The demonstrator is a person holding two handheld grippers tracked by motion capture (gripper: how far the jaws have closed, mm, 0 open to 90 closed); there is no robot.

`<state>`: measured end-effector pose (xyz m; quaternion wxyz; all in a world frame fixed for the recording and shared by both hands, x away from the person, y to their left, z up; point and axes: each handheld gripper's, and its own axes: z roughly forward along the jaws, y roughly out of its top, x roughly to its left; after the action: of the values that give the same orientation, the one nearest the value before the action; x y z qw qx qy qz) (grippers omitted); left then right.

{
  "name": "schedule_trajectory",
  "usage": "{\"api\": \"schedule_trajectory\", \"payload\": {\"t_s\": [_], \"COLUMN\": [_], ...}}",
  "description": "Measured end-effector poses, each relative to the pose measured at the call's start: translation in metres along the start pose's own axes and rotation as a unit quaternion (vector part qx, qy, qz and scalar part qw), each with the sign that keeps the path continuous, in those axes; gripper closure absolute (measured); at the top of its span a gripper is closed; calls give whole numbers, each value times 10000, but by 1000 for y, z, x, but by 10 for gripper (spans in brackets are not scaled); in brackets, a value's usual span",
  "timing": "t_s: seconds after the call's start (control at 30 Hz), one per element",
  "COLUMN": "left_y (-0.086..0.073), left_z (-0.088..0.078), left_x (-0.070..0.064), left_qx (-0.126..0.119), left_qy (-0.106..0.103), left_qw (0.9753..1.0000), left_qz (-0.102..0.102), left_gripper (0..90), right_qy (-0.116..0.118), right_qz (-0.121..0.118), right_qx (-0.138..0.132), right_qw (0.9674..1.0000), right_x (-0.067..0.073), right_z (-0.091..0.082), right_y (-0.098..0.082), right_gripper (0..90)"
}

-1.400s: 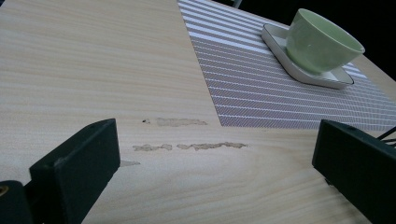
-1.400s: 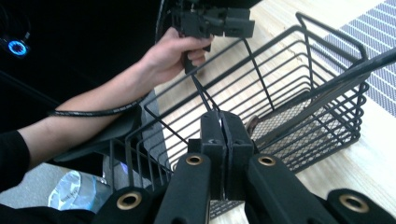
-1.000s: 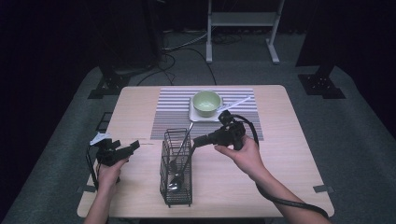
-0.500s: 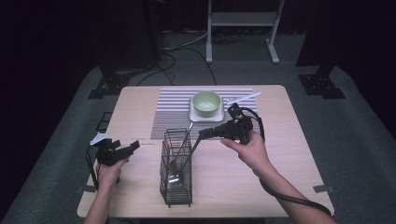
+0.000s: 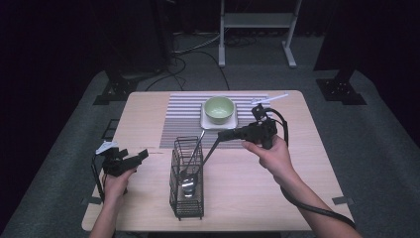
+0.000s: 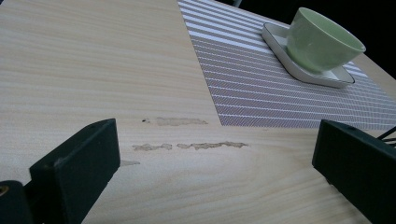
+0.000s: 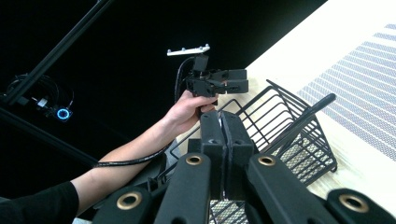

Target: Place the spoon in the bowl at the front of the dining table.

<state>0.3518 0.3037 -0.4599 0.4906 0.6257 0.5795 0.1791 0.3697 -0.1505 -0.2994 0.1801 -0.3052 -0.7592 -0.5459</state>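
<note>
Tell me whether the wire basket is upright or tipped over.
Upright. The wire basket stands on its base on the table, open top upward, with a spoon and a black utensil leaning out of it.

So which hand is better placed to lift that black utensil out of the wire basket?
Right: its hand-held gripper is shut, seemingly on the black utensil leaning out of the wire basket. The left hand-held gripper sits open, off to the side.

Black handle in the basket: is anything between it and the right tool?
Nothing visible is in the way. The shut right tool sits right by the top end of the black handle in the high view. Only the basket wires ring its lower part.
</note>
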Motion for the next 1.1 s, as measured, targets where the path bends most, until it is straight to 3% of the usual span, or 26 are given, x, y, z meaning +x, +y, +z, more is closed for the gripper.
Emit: {"api": "schedule_trajectory", "payload": {"t_s": [0.33, 1.1], "left_y": [0, 0], "left_z": [1, 0], "left_x": [0, 0], "left_qx": [-2, 6], "left_qy": [-5, 9], "left_qw": [10000, 10000], "left_qz": [-3, -1], "left_gripper": [0, 0], "right_qy": [67, -20], "right_qz": [69, 186], "right_qx": [-136, -328], "right_qw": [9999, 9993], "right_x": [0, -4], "right_z": [-13, -42], "right_y": [1, -4], "right_gripper": [889, 889]}}
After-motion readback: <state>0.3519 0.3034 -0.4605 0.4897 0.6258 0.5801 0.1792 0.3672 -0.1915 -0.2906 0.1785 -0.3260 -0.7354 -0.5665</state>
